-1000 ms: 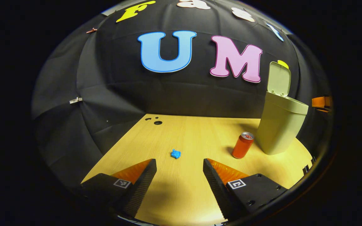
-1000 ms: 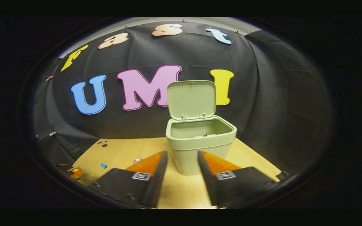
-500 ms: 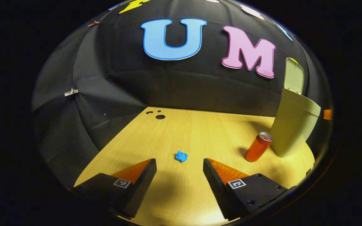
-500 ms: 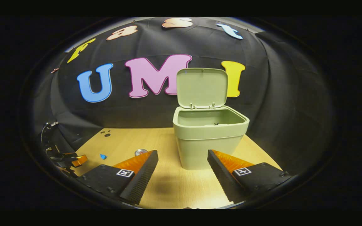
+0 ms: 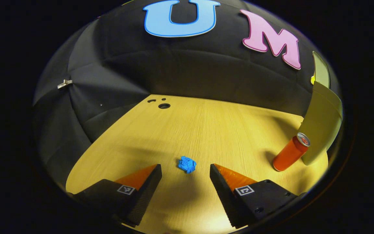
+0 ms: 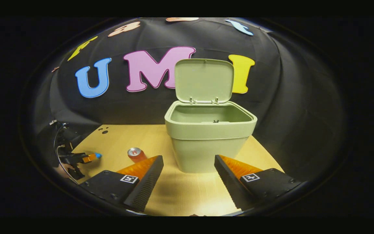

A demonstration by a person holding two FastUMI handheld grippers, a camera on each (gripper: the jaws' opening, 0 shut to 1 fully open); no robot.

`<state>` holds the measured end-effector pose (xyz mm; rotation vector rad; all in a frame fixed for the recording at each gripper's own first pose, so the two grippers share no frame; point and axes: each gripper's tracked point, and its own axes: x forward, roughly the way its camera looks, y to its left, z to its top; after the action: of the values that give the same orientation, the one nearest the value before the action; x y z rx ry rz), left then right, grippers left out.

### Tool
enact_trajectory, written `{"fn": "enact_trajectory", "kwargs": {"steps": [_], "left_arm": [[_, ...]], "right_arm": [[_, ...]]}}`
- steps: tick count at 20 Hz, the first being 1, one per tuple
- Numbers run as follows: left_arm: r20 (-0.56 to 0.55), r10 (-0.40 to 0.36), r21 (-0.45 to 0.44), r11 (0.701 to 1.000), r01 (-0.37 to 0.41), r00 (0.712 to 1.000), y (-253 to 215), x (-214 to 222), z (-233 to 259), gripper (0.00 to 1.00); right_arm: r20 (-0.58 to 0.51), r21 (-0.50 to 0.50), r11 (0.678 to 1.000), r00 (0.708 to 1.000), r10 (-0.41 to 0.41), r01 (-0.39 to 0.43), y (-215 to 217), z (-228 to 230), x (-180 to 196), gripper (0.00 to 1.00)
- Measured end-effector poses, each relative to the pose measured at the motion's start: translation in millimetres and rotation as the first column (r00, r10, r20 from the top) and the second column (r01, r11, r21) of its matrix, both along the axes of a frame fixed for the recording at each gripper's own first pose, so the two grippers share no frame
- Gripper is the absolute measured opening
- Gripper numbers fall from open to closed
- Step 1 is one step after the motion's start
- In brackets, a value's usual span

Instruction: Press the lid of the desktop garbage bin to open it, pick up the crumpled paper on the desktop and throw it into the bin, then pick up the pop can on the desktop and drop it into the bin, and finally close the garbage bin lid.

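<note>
So the left tongs (image 5: 185,174) are closing in on the paper (image 5: 187,164). Over the last second the little blue wad has been sliding down the left gripper view and getting bigger, and now it's sitting just ahead of the gap between the two fingers, not yet between them. Jaws are wide apart, gripping nothing. The paper is lying out in the open middle of the worktop (image 5: 206,130), well apart from the can (image 5: 290,153), which is standing upright just beside the bin (image 6: 208,136) toward the right edge.

The right tongs (image 6: 189,165) have been opening up too and pulling back a bit from the bin; they're spread wide and empty. The lid (image 6: 204,80) is standing straight up, so the opening step looks done. My guess is the paper grab is the step in hand, with a bit more reach needed before squeezing.
</note>
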<state>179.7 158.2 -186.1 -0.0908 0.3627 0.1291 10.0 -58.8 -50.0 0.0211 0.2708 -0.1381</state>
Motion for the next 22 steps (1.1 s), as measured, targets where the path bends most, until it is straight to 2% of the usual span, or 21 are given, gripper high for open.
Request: {"fn": "enact_trajectory", "kwargs": {"steps": [5, 9, 12, 14, 16, 17, 19, 22], "left_arm": [[-0.041, 0.031, 0.062, 0.998, -0.028, 0.999, 5.6, 28.5, -19.4, 0.95], [-0.077, 0.058, 0.064, 0.997, -0.053, 0.995, 11.0, 38.5, -34.4, 0.92], [-0.066, 0.052, 0.056, 0.997, -0.049, 0.996, 10.2, 41.1, -33.8, 0.93], [-0.078, 0.027, 0.056, 0.998, -0.022, 0.997, 4.5, 42.1, -37.0, 0.87], [-0.074, -0.002, 0.051, 0.999, 0.006, 0.997, 0.7, 47.0, -36.6, 0.77], [-0.069, -0.011, 0.045, 0.999, 0.014, 0.998, -1.1, 48.4, -36.3, 0.68], [-0.061, -0.007, 0.036, 0.999, 0.009, 0.998, -0.4, 50.4, -36.4, 0.65], [-0.055, 0.004, 0.037, 0.999, -0.002, 0.998, 1.8, 50.5, -36.4, 0.52]], "right_arm": [[-0.051, -0.013, 1.0, 0.999, 0.017, -0.018, -9.3, -13.5, 6.2, 0.99], [-0.081, -0.011, 1.0, 0.996, 0.023, -0.024, -16.3, -22.3, 14.7, 0.99], [-0.101, 0.001, 1.0, 0.995, 0.026, -0.027, -17.1, -29.5, 18.3, 0.99], [-0.108, 0.007, 0.999, 0.994, 0.032, -0.032, -16.0, -32.4, 20.9, 1.0], [-0.118, 0.009, 0.999, 0.992, 0.04, -0.039, -12.7, -36.5, 21.5, 1.0], [-0.123, 0.01, 0.999, 0.991, 0.044, -0.043, -11.6, -38.2, 20.5, 0.99], [-0.128, 0.01, 0.999, 0.99, 0.051, -0.05, -9.0, -41.0, 19.6, 0.99], [-0.133, 0.012, 0.998, 0.99, 0.057, -0.056, -6.5, -43.7, 17.3, 0.99]]}}
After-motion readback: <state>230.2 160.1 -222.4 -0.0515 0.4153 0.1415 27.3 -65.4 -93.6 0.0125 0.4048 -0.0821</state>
